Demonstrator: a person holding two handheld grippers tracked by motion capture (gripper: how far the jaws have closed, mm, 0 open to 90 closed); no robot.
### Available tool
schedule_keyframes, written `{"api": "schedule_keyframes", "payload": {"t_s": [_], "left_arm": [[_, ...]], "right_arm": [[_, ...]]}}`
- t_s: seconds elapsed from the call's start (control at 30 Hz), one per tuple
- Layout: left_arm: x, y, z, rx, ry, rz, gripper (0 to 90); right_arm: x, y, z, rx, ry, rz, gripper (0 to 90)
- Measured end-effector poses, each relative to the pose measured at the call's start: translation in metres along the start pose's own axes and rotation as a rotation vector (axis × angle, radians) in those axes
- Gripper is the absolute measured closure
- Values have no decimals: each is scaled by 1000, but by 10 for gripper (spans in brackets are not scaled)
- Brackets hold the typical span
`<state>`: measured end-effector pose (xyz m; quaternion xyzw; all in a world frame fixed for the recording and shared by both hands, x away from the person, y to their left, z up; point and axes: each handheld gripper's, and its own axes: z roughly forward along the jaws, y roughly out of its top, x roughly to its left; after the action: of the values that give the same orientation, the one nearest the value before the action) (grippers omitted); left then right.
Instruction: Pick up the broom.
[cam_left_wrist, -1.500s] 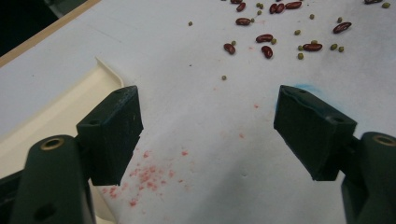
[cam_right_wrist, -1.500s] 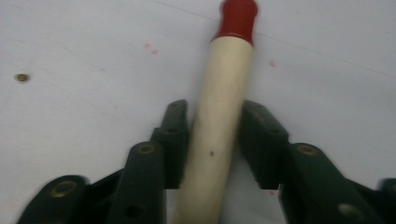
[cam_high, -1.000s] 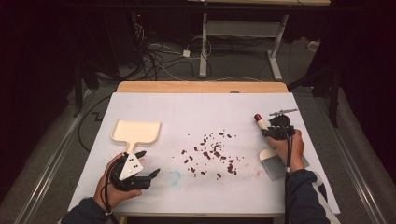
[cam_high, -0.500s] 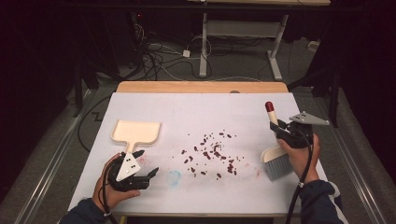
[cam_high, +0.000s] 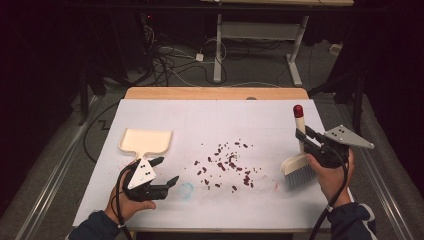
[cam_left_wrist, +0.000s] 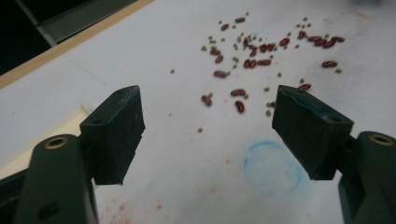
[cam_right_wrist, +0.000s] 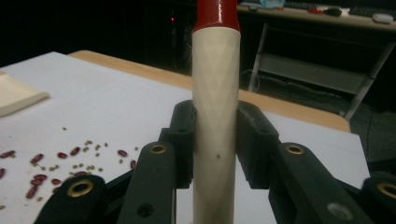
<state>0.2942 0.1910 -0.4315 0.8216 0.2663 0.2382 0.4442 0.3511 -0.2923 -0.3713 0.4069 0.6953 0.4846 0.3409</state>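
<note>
A: Where's the brush (cam_high: 299, 165) relative to the scattered beans (cam_high: 226, 162)?

B: Off to the right of the beans, well apart from them. Its pale handle stands nearly upright with the red tip on top, and the grey bristles hang at the bottom, close over the white table (cam_high: 210, 120)

A: What has hold of it?

B: The right gripper (cam_high: 309, 141). In the right gripper view its two black jaws are pressed tight on either side of the handle (cam_right_wrist: 215, 116), clamped about midway down

A: And the other one?

B: The left gripper (cam_high: 161, 171) sits to the left of the beans, near the table's front edge. Its jaws are spread wide with nothing between them; the left gripper view looks past them at bare table and a faint blue ring (cam_left_wrist: 272, 167), with the beans beyond

A: Anything else by it?

B: The cream dustpan (cam_high: 146, 142) lies flat just behind that gripper, farther left of the beans, its handle toward the gripper, not touching the jaws
</note>
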Motion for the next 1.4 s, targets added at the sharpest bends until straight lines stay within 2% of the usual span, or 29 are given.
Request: {"api": "schedule_keyframes", "payload": {"t_s": [0.07,0.1,0.13,0.2,0.23,0.27,0.33,0.37,0.4,0.5,0.53,0.7,0.77,0.8,0.83,0.87,0.9,1.07,1.1,1.17,1.2,1.23,1.33,1.37,1.4], "left_arm": [[-6,9,3,-17,-46,-7,245],[-14,19,7,-34,-88,-3,245],[-14,19,7,-34,-88,-3,245],[-24,30,14,-47,-142,9,245],[-30,36,18,-57,-168,17,245],[-36,43,23,-66,-194,22,245],[-50,56,32,-84,-242,39,245],[-57,62,37,-91,-262,47,245],[-63,68,42,-97,-280,54,246],[-84,88,63,-112,-325,62,249],[-84,88,63,-112,-325,62,252],[-100,104,88,-123,-358,21,286],[-101,104,91,-127,-363,11,328],[-102,104,94,-129,-363,7,359],[-103,103,96,-137,-344,5,359],[-101,102,98,-148,-345,-3,445],[-101,102,98,-148,-345,-3,488],[-95,98,97,-152,-343,-14,573],[-91,98,97,-131,-327,-1,600],[-88,97,96,-125,-335,0,624],[-83,98,94,-101,-340,26,630],[-83,98,94,-101,-340,26,635],[-73,98,87,-65,-360,73,657],[-66,97,82,-31,-372,118,657],[-66,97,82,-31,-372,118,657]], "right_arm": [[4,3,-1,-12,9,-9,705],[15,9,-4,-31,22,-20,705],[21,12,-6,-39,32,-28,705],[34,19,-8,-63,50,-47,705],[34,19,-8,-63,50,-47,705],[48,24,-10,-83,71,-70,705],[62,29,-12,-105,92,-85,705],[62,29,-12,-105,92,-85,705],[76,33,-13,-120,116,-103,705],[96,37,-14,-134,154,-119,704],[103,37,-14,-139,160,-129,704],[129,38,-13,-152,187,-174,704],[133,38,-13,-156,194,-177,704],[139,37,-13,-153,204,-187,704],[139,37,-13,-153,204,-187,704],[144,35,-14,-166,202,-193,703],[146,35,-14,-167,212,-202,703],[149,35,-18,-183,210,-206,702],[148,36,-18,-178,209,-202,700],[145,35,-19,-179,221,-186,698],[143,35,-19,-178,233,-178,695],[143,35,-19,-178,233,-178,695],[130,39,-21,-131,339,-206,631],[126,40,-21,-98,366,-226,585],[122,42,-21,-63,396,-253,547]]}}
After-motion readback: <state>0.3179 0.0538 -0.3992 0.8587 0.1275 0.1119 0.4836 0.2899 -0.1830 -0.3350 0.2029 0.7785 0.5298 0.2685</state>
